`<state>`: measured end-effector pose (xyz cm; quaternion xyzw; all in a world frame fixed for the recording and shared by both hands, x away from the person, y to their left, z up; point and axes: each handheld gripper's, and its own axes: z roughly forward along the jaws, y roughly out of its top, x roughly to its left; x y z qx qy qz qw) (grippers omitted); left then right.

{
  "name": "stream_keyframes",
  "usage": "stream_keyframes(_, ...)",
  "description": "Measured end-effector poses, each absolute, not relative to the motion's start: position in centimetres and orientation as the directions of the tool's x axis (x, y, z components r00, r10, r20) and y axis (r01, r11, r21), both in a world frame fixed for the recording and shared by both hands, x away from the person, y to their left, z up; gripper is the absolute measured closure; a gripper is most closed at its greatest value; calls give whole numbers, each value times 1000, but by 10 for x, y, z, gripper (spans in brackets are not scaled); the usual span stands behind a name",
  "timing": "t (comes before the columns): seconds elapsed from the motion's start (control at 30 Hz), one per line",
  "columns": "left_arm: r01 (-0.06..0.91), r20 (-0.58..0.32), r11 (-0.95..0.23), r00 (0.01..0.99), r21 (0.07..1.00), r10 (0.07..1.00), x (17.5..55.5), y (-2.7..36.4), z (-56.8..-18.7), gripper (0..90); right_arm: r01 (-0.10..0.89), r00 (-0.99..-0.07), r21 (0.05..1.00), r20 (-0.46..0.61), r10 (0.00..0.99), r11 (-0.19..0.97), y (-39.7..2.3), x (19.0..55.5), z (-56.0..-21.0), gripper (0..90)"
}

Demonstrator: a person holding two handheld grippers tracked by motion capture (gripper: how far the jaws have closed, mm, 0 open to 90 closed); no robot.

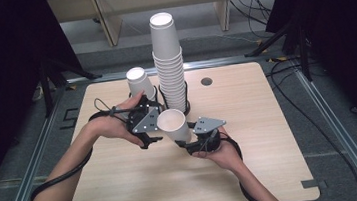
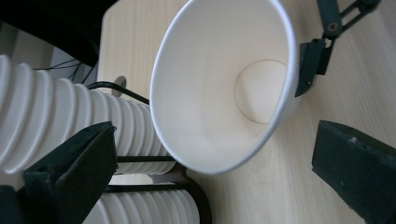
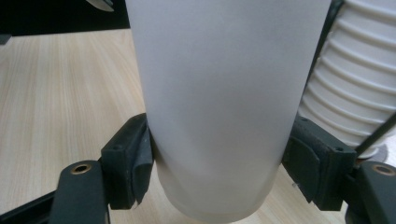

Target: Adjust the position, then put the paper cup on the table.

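A white paper cup (image 1: pixel 173 125) hangs tilted above the middle of the wooden table (image 1: pixel 261 137), its mouth turned up and to the left. My right gripper (image 1: pixel 187 141) is shut on its lower part. In the right gripper view both pads (image 3: pixel 133 163) press on the cup's wall (image 3: pixel 224 93) near the base. My left gripper (image 1: pixel 155 128) sits just left of the cup, open. In the left gripper view its jaws stand wide apart and touch nothing. That view looks into the cup's empty inside (image 2: pixel 219 88).
A tall stack of white cups (image 1: pixel 169 66) stands in a black wire holder (image 1: pixel 187 104) just behind the grippers. It is close on the left in the left gripper view (image 2: pixel 56 121). Another upright cup (image 1: pixel 139 82) stands left of the stack. A round grommet hole (image 1: pixel 206 81) lies at the table's back.
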<state>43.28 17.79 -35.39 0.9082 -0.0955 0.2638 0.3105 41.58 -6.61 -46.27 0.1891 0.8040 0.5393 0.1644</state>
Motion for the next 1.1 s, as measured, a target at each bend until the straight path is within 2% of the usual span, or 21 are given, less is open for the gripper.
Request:
stream_keyframes(0.2,-264,495,-744,863,614,103,429,198,-362,0,143,-855,939,-41,517,311,-74,413,-462,292)
stream_keyframes(0.33,-218,470,-712,865,667,175,426,211,-370,0,120,-838,953,-53,543,279,-80,413,-462,291)
stream_keyframes(0.37,-208,464,-702,864,681,194,426,214,-372,0,148,-835,951,-26,549,271,-81,411,-462,291)
stream_keyframes(0.43,-182,456,-676,854,714,251,424,220,-378,0,134,-817,957,-41,575,258,-83,411,-461,290)
stream_keyframes(0.47,-169,453,-666,847,727,278,423,223,-381,0,156,-823,959,-8,568,238,-85,410,-461,289)
stream_keyframes(0.5,-145,417,-643,860,752,294,421,225,-386,0,160,-815,957,-11,579,243,-88,409,-461,289)
stream_keyframes(0.67,-98,407,-618,829,780,382,414,242,-404,0,153,-780,962,-23,626,225,-102,409,-461,288)
stream_keyframes(0.77,-40,367,-587,815,809,449,410,250,-416,0,201,-765,960,31,643,193,-111,407,-462,287)
stream_keyframes(0.93,10,328,-530,775,848,540,404,258,-432,0,220,-713,963,50,700,156,-125,403,-460,287)
stream_keyframes(1.0,33,308,-499,750,866,585,401,260,-438,0,184,-698,969,12,716,163,-130,405,-460,287)
stream_keyframes(1.1,69,275,-453,710,889,649,398,265,-448,0,204,-674,969,38,738,136,-135,402,-458,287)
